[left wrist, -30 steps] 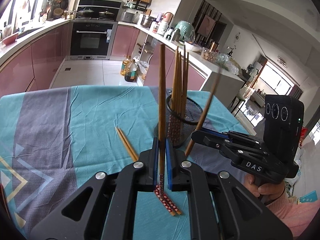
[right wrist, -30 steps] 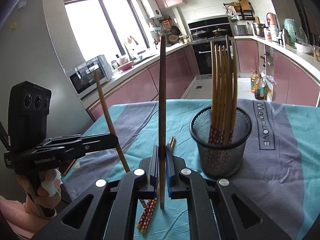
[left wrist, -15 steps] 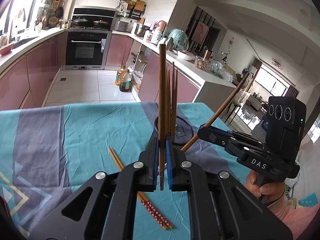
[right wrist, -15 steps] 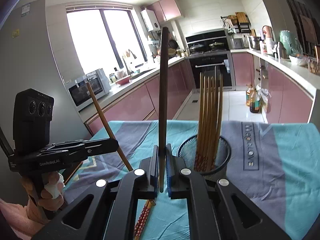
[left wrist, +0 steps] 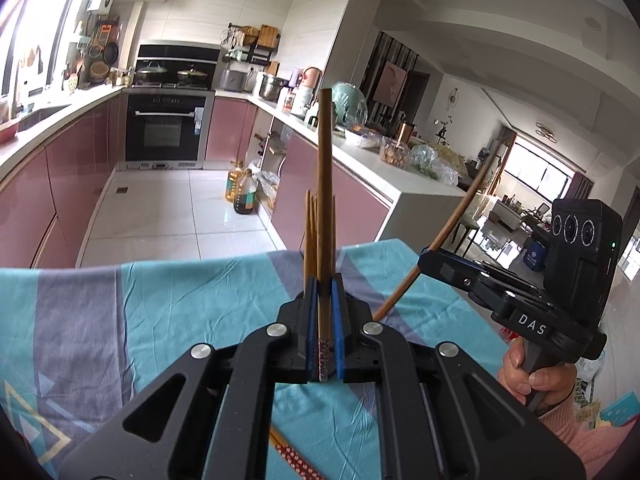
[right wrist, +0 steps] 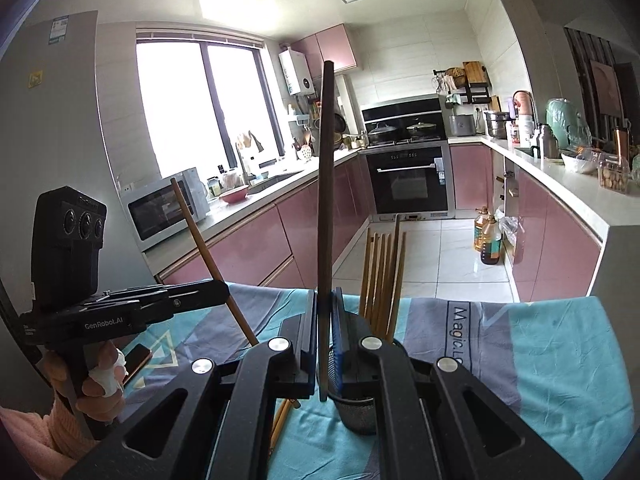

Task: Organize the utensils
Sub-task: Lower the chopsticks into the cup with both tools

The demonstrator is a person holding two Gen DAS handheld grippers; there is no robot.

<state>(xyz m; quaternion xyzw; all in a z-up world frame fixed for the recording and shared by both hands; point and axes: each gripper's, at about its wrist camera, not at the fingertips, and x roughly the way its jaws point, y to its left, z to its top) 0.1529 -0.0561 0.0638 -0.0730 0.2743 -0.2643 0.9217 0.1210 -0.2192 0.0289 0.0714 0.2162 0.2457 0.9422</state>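
Wooden chopsticks are the task items. The left gripper (left wrist: 325, 344) has its fingers clamped on one upright chopstick (left wrist: 324, 216), patterned end down. The right gripper (right wrist: 325, 344) likewise grips a darker chopstick (right wrist: 326, 208) upright. A mesh holder (right wrist: 358, 408) stands on the counter (right wrist: 560, 360) just beyond the right gripper, with several chopsticks (right wrist: 382, 276) standing in it. Loose chopsticks (left wrist: 296, 456) lie on the cloth below.

Procedure, as judged: bring each lower tip over the holder's rim before descending. Insert one stick at a time to avoid the two crossing. Keep each stick vertical, clear of those inside. Release only once the tip is well inside.
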